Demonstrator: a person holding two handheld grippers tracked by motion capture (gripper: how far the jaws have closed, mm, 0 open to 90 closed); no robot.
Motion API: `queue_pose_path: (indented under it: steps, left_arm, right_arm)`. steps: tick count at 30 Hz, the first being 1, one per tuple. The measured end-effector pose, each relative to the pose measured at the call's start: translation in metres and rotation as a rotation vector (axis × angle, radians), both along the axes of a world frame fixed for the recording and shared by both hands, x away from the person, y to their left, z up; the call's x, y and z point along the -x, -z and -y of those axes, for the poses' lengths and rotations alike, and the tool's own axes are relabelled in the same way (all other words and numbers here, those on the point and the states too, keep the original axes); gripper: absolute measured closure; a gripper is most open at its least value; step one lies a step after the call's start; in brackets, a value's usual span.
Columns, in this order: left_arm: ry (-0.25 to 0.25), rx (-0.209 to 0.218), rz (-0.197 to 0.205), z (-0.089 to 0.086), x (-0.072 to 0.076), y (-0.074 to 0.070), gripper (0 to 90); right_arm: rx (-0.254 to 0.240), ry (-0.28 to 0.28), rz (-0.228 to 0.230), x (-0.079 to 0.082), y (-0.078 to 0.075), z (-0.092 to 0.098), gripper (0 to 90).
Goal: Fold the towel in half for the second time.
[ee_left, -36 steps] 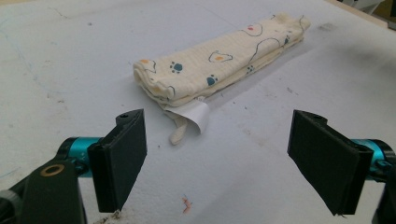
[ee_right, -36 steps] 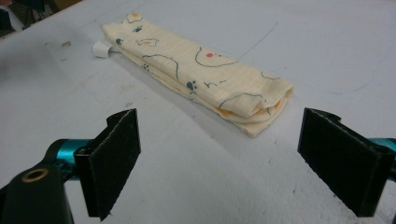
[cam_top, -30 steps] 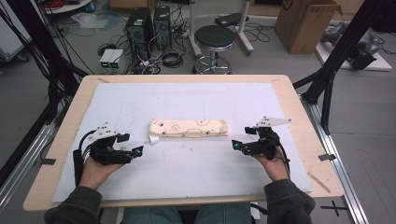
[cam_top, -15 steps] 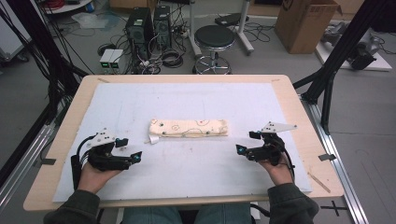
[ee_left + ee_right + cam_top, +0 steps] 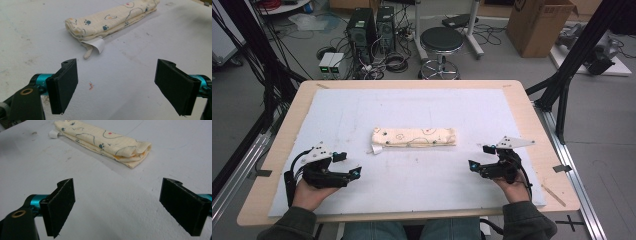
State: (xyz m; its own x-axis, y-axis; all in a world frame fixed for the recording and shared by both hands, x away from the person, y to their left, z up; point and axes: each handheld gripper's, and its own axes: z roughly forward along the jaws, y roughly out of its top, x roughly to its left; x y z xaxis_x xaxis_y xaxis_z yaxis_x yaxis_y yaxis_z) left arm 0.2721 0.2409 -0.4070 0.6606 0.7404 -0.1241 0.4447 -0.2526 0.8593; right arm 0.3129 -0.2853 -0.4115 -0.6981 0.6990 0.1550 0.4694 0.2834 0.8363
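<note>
With the folded cloth (image 5: 414, 137) lying mid-table, at one o'clock from the left gripper (image 5: 346, 163) and eleven o'clock from the right gripper (image 5: 479, 157), both gaping empty, a one-sided grab could unroll its layers

the folded cloth (image 5: 414, 137) lies alone mid-table, the sole obstacle; bare white mat (image 5: 422, 107) stretches from it to the far edge, both side edges and the near edge.
</note>
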Motion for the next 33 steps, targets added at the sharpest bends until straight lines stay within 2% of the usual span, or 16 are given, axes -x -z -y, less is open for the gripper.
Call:
queue_pose_path:
  steps: [13, 16, 24, 33]
  left_arm:
    - [-0.003, -0.026, 0.001, -0.002, 0.010, 0.006, 19.4]
    - [-0.005, -0.020, -0.002, -0.002, 0.012, 0.007, 19.4]
    - [-0.003, -0.036, -0.006, -0.004, 0.017, 0.011, 19.4]
    - [-0.009, -0.034, -0.018, -0.001, 0.015, 0.014, 19.2]
  right_arm:
    - [0.001, 0.005, 0.002, 0.014, 0.006, 0.008, 12.4]
    - [0.006, 0.004, -0.008, 0.017, 0.008, 0.010, 12.4]
    - [0.001, 0.009, -0.015, 0.024, 0.010, 0.013, 12.4]
    - [0.004, 0.004, -0.015, 0.023, 0.013, 0.014, 12.4]
